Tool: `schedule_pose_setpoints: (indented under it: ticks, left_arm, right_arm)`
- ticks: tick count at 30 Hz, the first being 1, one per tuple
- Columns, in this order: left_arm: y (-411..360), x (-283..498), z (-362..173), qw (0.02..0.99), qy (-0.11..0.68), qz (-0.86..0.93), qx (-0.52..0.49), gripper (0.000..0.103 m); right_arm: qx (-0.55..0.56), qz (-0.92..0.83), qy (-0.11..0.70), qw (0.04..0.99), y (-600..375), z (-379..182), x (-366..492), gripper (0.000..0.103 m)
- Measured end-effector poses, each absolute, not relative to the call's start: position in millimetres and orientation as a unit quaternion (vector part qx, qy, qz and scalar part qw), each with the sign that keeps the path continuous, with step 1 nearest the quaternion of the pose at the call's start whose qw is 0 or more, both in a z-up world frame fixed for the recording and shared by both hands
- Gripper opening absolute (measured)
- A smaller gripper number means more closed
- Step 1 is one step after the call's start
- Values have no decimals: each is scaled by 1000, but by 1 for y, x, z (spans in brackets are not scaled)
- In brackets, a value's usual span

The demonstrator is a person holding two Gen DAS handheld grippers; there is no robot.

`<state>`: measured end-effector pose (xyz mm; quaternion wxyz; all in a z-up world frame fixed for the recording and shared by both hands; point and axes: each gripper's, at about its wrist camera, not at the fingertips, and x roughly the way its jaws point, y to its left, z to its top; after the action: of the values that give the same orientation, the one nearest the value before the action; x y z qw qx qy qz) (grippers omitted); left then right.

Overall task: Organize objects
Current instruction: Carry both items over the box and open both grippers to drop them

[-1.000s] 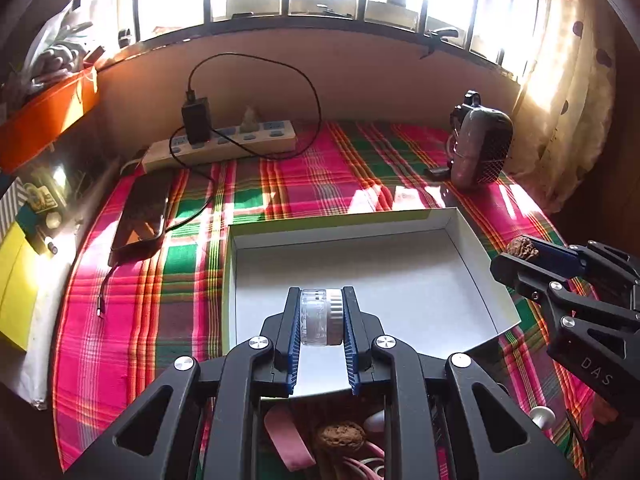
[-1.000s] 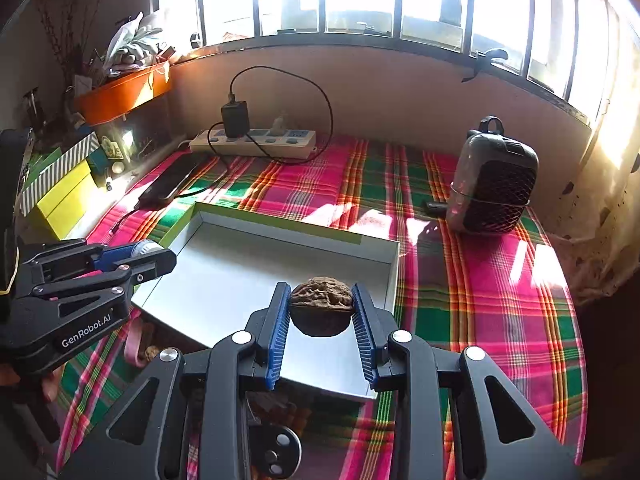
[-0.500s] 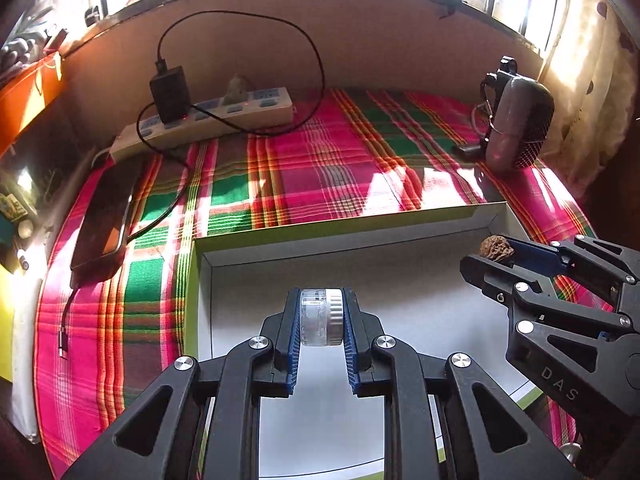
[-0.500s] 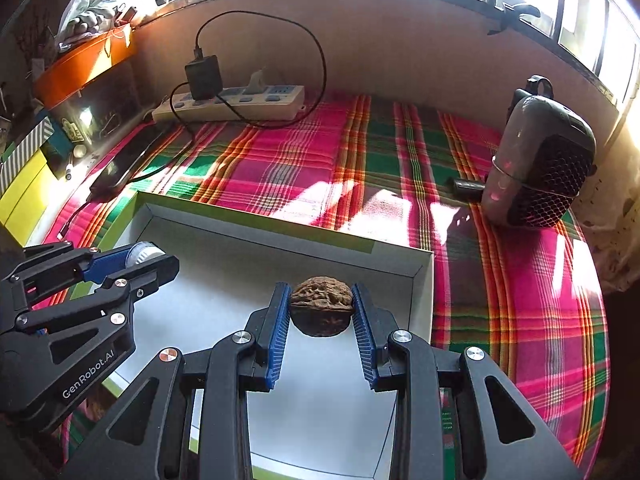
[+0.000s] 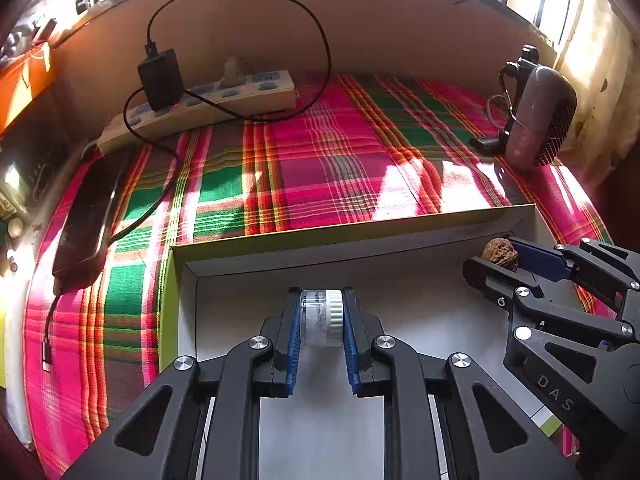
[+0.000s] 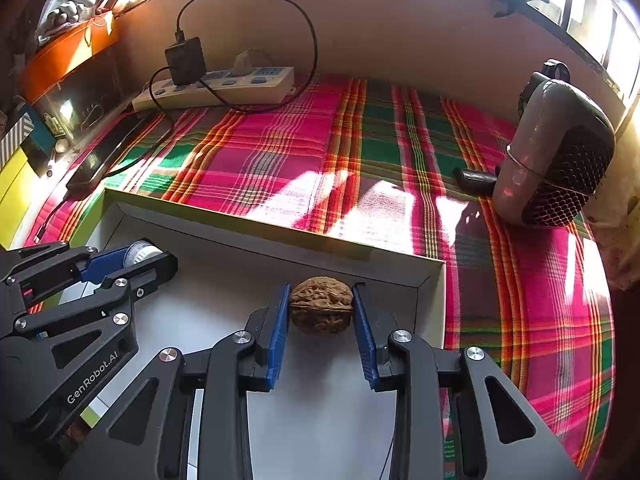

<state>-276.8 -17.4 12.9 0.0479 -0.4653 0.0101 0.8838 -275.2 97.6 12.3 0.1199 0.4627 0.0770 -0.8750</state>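
Moved forward and downward since the earlier frames: both hand-held grippers, from above the near edge of the shallow white cardboard tray with the lime-green outer rim [image 5: 176, 280] to well over its floor, close beneath them.

Left gripper [image 5: 320, 316]: pinched tight on a small clear plastic jar with a ribbed white screw cap [image 5: 322, 316], lying on its side between the blue pads, cap toward one pad and base toward the other. Held above the tray's left half, near its far wall.

Right gripper [image 6: 321, 306]: pinched on a wrinkled brown walnut [image 6: 321, 306], pads on opposite sides of the shell, seam running roughly level. Held above the tray's right half, near the far right corner.

Beyond the tray, on the pink, green and orange plaid cloth [image 5: 320, 152]: a white power strip with a black charger [image 5: 200, 100], a dark phone to the tray's left, a small grey mesh-fronted heater to its right.

Likely handling: jar light, stiff and smooth, so prone to slipping or rolling once released; best gripped end to end, as here. Walnut light, hard and rough, giving good friction, but round enough to roll; best gripped across its widest part, as here. Neither looked fragile.
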Motion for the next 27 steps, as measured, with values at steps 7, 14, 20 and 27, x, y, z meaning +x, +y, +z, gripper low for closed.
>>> schedule_pose_setpoints:
  ticks: [7, 14, 20, 27]
  left_arm:
    - [-16, -277, 12, 46, 17, 885, -463, 17]
    - [-15, -275, 11, 40, 23, 888, -458, 18]
    - [-14, -275, 11, 38, 22, 888, -458, 22]
    - [-17, -273, 12, 36, 16, 886, -462, 27]
  right_arm:
    - [468, -872, 80, 116, 96, 7, -277, 32]
    - [469, -873, 72, 114, 99, 6, -278, 32]
    - [472, -873, 65, 104, 101, 5, -279, 42]
    - [470, -875, 53, 106, 103, 8, -278, 50]
